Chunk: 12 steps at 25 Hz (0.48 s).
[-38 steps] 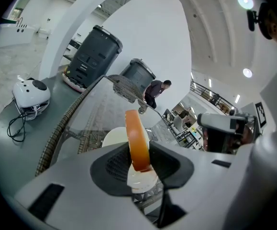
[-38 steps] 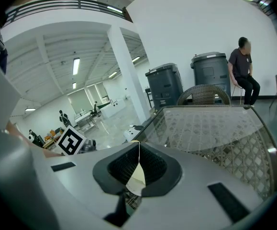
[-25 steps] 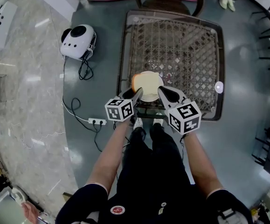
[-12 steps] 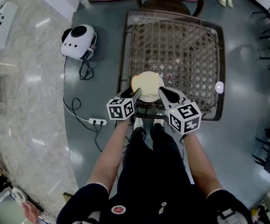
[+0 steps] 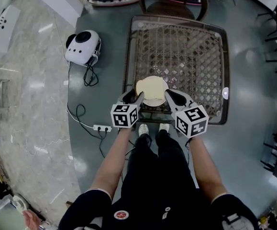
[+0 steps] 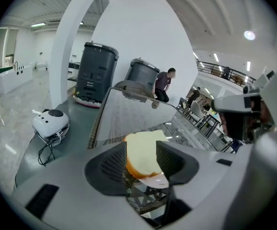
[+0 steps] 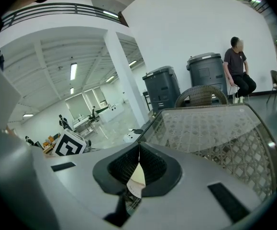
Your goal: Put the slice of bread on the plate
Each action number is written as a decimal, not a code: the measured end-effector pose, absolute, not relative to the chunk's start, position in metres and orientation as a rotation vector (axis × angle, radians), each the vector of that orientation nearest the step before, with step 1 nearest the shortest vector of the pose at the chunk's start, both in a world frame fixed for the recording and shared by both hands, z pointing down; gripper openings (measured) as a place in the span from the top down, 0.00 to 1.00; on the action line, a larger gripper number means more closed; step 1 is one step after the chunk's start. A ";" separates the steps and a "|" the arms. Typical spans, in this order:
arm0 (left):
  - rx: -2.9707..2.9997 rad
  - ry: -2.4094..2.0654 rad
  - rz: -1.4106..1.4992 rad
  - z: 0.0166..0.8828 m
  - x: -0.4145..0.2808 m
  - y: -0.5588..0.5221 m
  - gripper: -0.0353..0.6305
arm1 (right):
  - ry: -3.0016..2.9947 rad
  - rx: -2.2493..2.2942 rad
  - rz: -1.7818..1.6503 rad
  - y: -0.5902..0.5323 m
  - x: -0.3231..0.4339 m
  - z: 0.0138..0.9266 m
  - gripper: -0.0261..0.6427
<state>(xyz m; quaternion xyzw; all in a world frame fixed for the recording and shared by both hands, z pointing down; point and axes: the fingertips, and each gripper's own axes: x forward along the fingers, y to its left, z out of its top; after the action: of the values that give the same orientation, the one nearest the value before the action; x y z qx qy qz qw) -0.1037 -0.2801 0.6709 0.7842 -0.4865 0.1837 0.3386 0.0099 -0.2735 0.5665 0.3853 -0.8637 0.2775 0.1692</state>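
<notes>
Between opening left gripper [image 6: 140, 150] jaws, bread slice [image 6: 145, 158]

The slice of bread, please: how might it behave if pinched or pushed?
The slice of bread looks thin and soft, so it probably flexes and dents if pinched. It seems to overhang the plate between the opening jaws of the left gripper; a push might slide it off.
</notes>
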 end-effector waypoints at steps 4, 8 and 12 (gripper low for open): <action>2.140 -1.248 0.439 0.636 -0.094 -0.281 0.66 | -2.508 1.089 0.770 -0.271 0.008 0.551 0.95; 2.238 -1.241 0.384 0.594 -0.083 -0.276 0.71 | -2.557 1.100 0.742 -0.267 0.009 0.532 0.95; 2.332 -1.223 0.322 0.550 -0.069 -0.267 0.80 | -2.587 1.125 0.715 -0.261 0.013 0.512 0.95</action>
<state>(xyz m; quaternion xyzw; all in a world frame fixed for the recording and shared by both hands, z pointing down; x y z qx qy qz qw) -0.0690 -0.2671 0.5496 0.8530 -0.4472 0.1177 0.2420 0.0130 -0.2609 0.5119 0.3839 -0.8831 0.2439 0.1154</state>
